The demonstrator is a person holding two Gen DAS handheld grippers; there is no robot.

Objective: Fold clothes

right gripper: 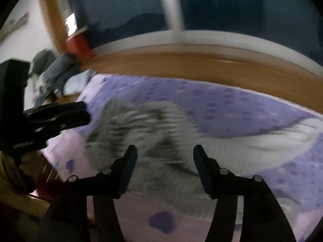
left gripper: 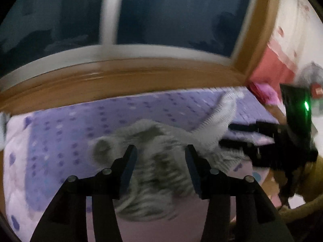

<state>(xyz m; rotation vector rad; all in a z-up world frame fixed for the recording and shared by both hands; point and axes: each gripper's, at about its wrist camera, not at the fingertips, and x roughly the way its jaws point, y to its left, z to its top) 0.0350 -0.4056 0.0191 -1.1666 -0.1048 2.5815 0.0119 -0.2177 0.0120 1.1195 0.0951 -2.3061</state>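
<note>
— How far along is the folding?

— Barely begun: the striped garment is lying rumpled on the purple bedspread, below my left gripper and right gripper, both spread, pinching nothing.

One striped garment, one bedspread, two grippers.
</note>
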